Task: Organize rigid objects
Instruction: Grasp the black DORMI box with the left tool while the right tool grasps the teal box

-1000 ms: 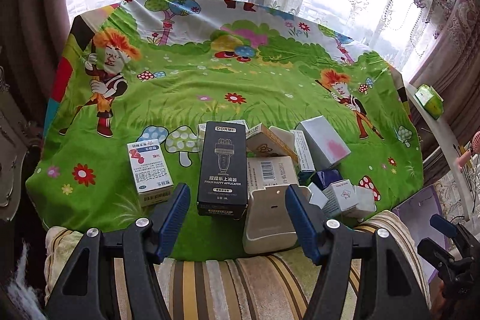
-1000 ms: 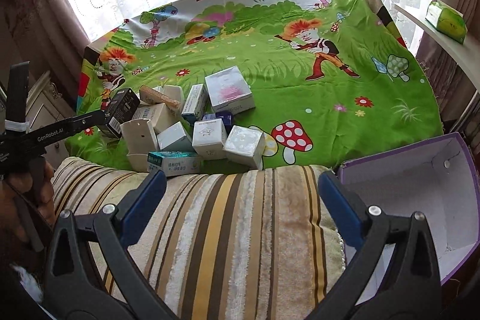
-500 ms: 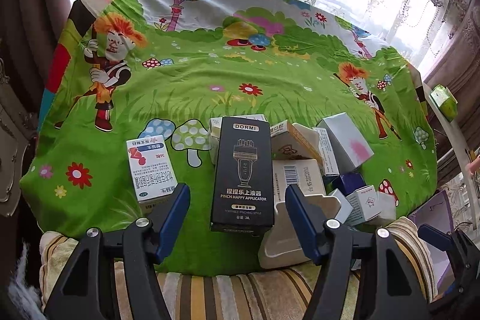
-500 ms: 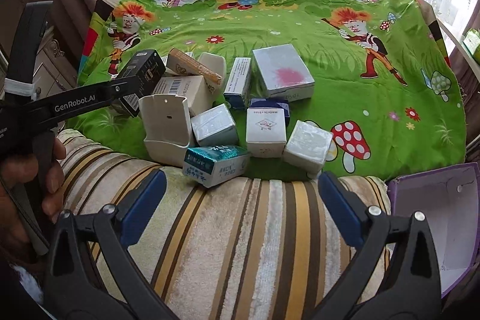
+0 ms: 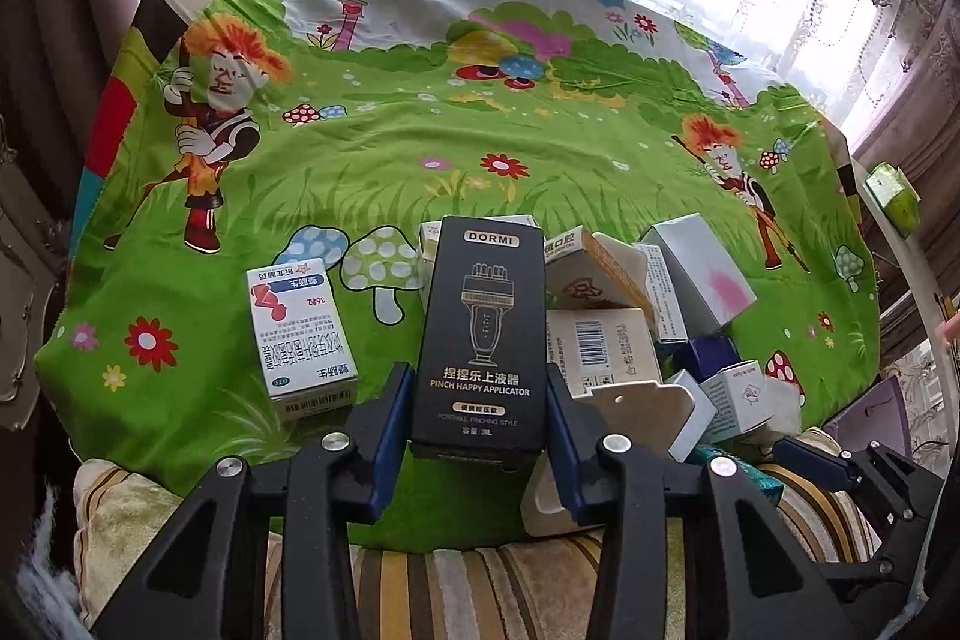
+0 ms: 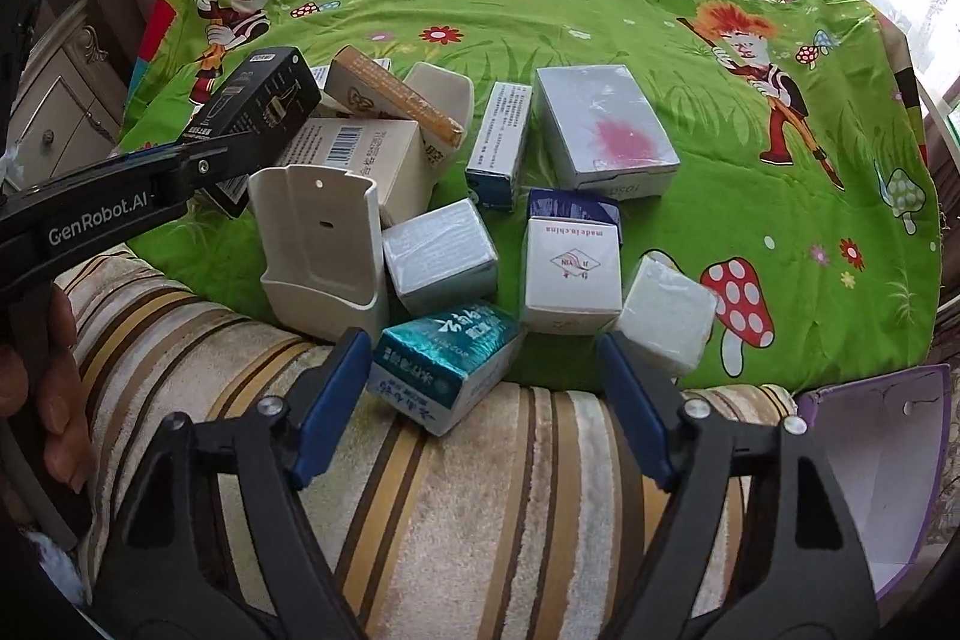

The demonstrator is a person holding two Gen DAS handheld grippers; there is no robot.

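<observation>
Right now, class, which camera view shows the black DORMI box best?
The left wrist view: the black DORMI box fills the centre, its printed front readable, between the left gripper fingers. The right wrist view shows only its end and side at the far left, partly behind that gripper's arm.

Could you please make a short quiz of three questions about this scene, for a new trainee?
1. True or false: the left gripper has its fingers on both sides of the black DORMI box.
2. Which box lies nearest between the right gripper fingers? A: teal box; B: grey box with a pink patch; C: white holder.
3. Fill in: the right gripper is ____ (open or shut).

Key
1. True: the blue pads flank the box's lower end.
2. A.
3. Open, holding nothing.
</observation>
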